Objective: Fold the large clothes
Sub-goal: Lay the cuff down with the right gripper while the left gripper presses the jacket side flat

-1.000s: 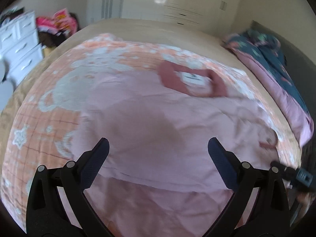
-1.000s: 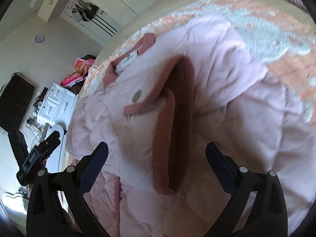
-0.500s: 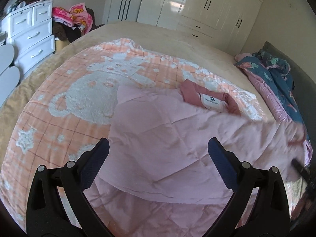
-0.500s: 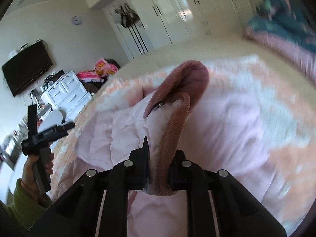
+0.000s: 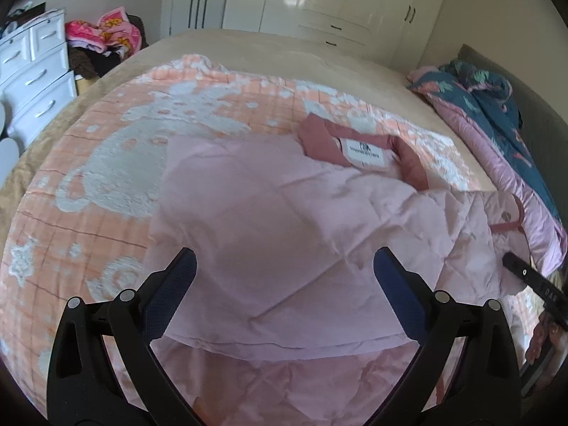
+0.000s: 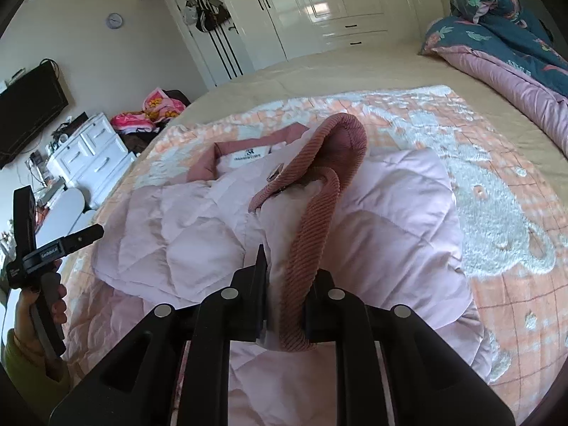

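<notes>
Folding: you are partway through the pink quilted jacket [image 6: 390, 220], which lies spread on the peach blanket [image 6: 497, 184] on the bed [image 6: 355, 67], collar and label toward the wardrobes.
Cuff: the ribbed sleeve cuff [image 6: 312, 234] now stands up off the jacket body, arched over and pinched at its lower end.
Right gripper: your right gripper [image 6: 285, 305] has gone from wide apart a second ago to clamped tight on the cuff, and the cuff has come up off the cloth with it.
What that means: you have the sleeve secured, so it looks ready to be carried across the body for the next fold; the grip sits on thick ribbing, which should hold.
Left gripper: your left gripper [image 5: 284, 273] hangs over the near half of the jacket with its fingers wide apart and nothing between them, as it was a second ago.
Jacket body: a broad panel [image 5: 269, 241] already lies doubled over the lower layer, its front edge just ahead of the left fingers.
Collar: the darker pink collar [image 5: 358, 149] with its white label lies flat at the far side, apart from both grippers.
Watch: the lifted sleeve may drag the folded panel askew, judging by the slack quilting beneath it.
Around: a blue flowered quilt [image 6: 504, 32] is heaped at the bed's right edge, white drawers [image 5: 32, 74] stand at the left, and your left hand [image 6: 39, 316] shows at the edge of the right view.
</notes>
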Demonstrator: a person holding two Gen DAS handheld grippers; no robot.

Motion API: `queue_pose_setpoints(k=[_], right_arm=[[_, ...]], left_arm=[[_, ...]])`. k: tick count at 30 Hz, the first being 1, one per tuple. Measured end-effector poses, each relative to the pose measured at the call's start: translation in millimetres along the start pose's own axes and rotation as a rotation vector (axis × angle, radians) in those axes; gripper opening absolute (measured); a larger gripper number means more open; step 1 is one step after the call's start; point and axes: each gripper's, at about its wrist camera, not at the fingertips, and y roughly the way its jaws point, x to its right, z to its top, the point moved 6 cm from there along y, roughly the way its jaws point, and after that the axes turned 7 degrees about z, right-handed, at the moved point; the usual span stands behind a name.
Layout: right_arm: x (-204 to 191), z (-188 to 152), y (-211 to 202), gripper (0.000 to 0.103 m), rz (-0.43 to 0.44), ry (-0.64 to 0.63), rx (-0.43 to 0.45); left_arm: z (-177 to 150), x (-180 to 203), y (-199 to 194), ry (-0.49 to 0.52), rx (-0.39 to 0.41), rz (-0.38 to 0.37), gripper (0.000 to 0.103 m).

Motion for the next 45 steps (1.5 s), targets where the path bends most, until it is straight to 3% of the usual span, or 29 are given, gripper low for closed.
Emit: queue_pose_setpoints(k=[7,12,16,20,28,33,39,45], right_arm=[[14,-5,0,0.044,-0.059,0.044,-0.010],[16,-2,-15,0.063,-0.111,0.038,0.041],[9,3,-28,0.067,-0.178,-0.026,0.081],[-14,9,-20,0.076,-0.151,-0.099,0.064],[-78,8,43,0.081,-0.065,-0.225,-0.109],[-68,-11,87,0.084,-0.136,-0.217,-0.238],[-63,-21,97,0.086,-0.159,-0.233,-0.217],[-61,-13,64,0.089,-0.099,-0.110,-0.166]], left_arm=[[-7,9,6,0.037,-0.026,-0.008,0.094],[-15,13,14,0.045,-0.061,-0.019,0.094],[-25,11,33,0.038,-0.117,-0.027,0.094],[-33,8,48,0.043,-0.142,-0.020,0.095],[-36,7,51,0.041,-0.151,-0.022,0.095],[-35,7,49,0.031,-0.157,-0.028,0.095],[-34,9,47,0.037,-0.158,-0.022,0.095],[-31,10,41,0.025,-0.165,-0.024,0.095]])
